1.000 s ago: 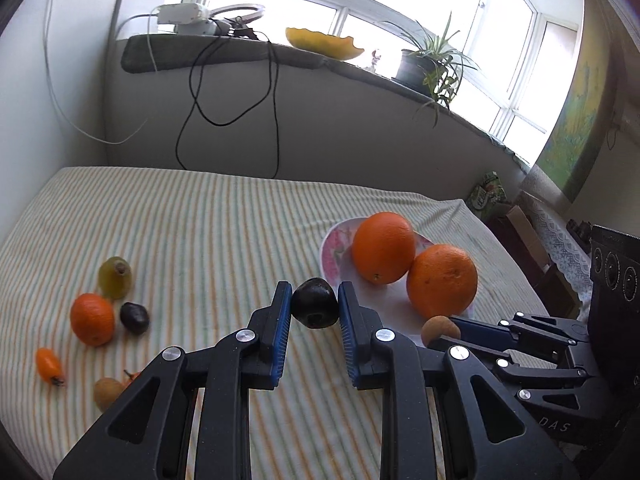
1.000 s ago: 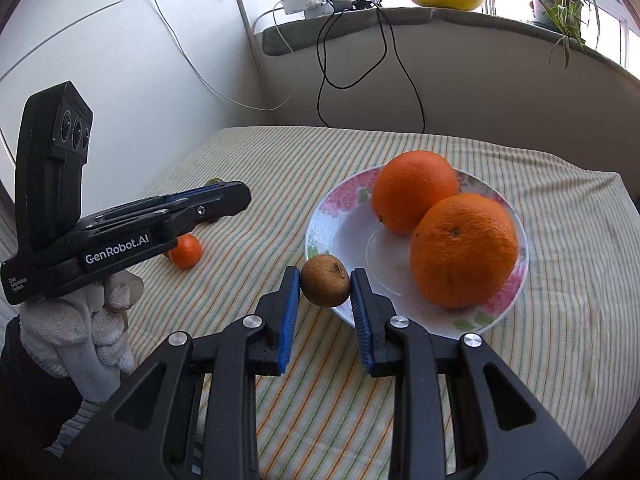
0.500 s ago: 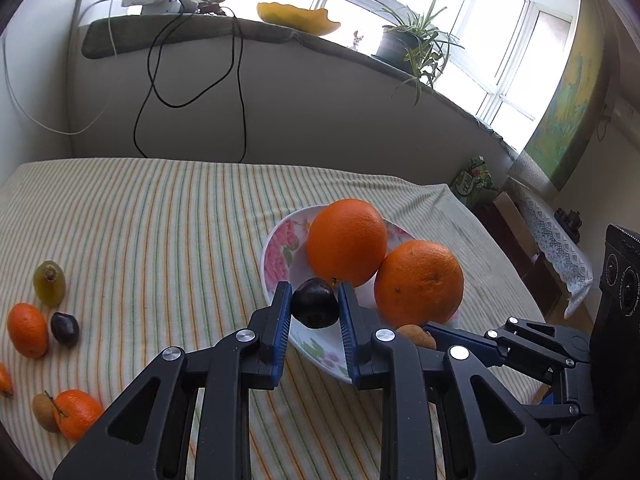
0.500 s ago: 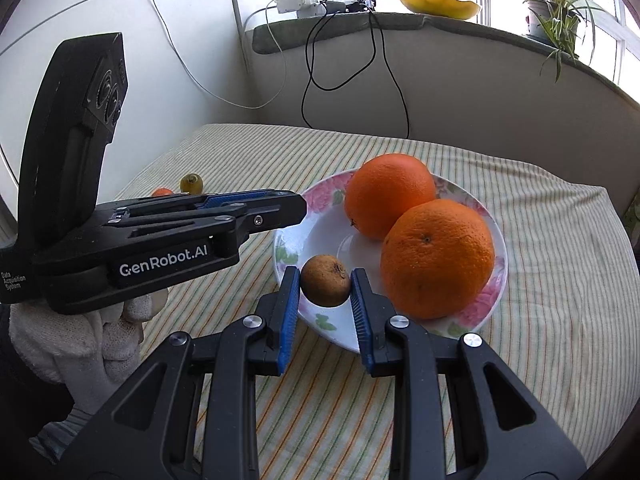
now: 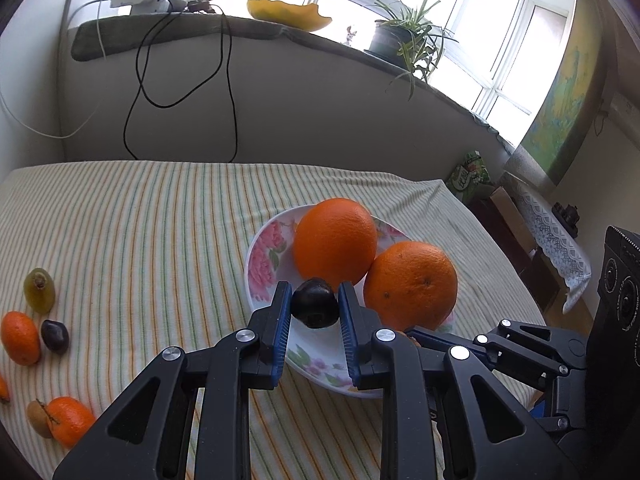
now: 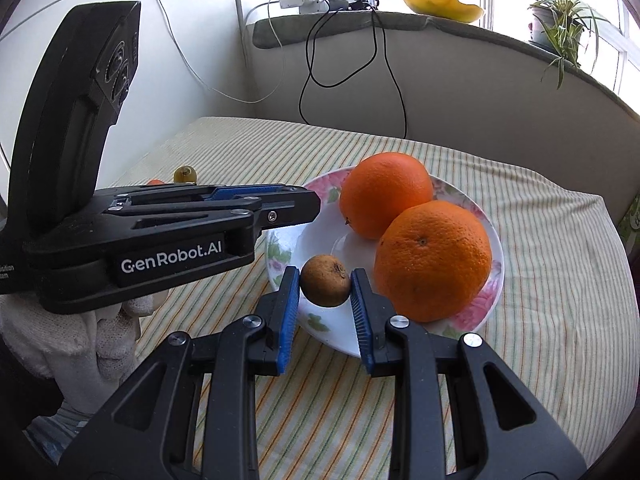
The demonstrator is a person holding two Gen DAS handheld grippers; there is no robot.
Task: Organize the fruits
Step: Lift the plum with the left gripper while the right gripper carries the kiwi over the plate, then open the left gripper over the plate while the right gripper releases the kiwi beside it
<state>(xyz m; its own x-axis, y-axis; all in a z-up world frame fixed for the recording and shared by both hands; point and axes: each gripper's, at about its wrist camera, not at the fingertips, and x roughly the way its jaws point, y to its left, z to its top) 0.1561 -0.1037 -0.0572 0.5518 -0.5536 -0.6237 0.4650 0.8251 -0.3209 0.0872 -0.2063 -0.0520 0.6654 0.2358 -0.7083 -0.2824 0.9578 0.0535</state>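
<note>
One striped tablecloth (sunlit windowsill behind)

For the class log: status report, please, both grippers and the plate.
Left gripper shut on dark plum. Right gripper shut on brown fruit. Both over plate; two oranges crowd it.

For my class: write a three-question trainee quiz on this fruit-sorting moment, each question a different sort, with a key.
1. True or false: the left gripper is empty.
2. Which fruit does the right gripper hold: A) brown fruit, B) orange, C) green grape?
3. Fill in: ___ large oranges lie on the floral plate.

Key:
1. False; it is clamped on a dark plum.
2. A.
3. Two: and.
</note>
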